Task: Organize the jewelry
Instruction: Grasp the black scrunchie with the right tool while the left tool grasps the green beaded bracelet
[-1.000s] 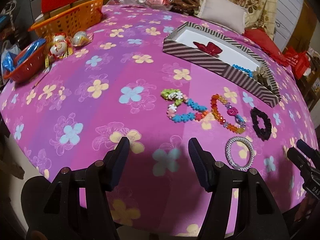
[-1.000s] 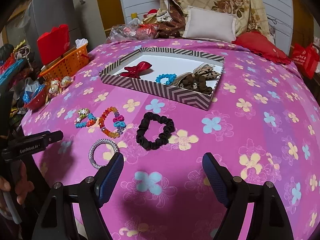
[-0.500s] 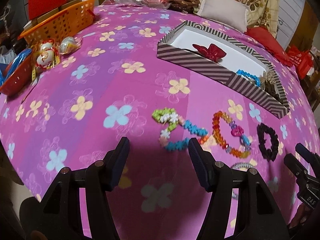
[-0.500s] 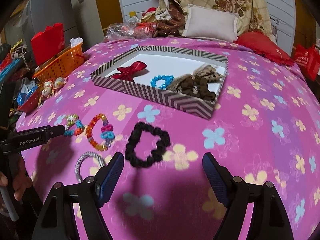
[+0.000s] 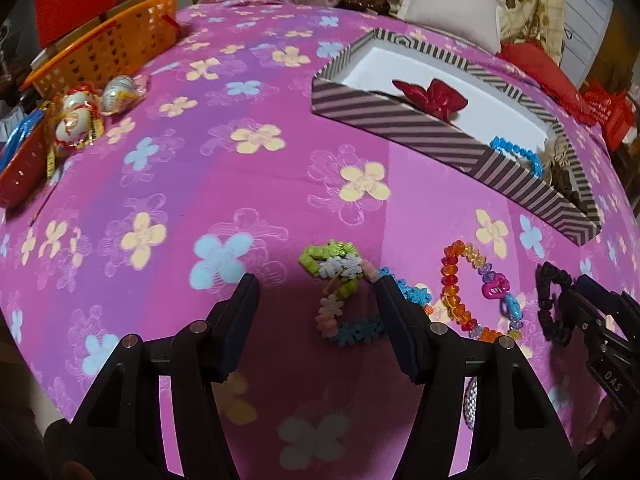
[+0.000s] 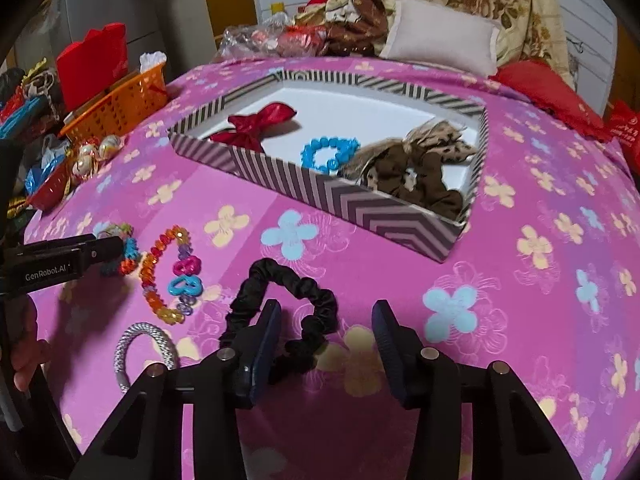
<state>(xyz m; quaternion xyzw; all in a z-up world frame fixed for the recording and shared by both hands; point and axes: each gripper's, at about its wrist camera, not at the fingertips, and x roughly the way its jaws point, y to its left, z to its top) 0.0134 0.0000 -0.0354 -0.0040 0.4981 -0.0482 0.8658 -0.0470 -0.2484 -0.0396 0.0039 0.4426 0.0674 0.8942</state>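
On the pink flowered cloth lie a green, white and blue flower bracelet, an orange bead bracelet, a black scrunchie and a silver hair tie. My left gripper is open low over the flower bracelet, whose right side lies under the right finger. My right gripper is open around the black scrunchie's right part. The striped box holds a red bow, a blue bracelet and brown scrunchies.
An orange basket, wrapped candies and a red bowl stand at the left. A pillow, blankets and plastic bags lie beyond the box. The left gripper shows in the right wrist view.
Both grippers have moved forward and down toward the jewelry: the left one over the flower bracelet, the right one around the black scrunchie. The right jaws have narrowed somewhat.
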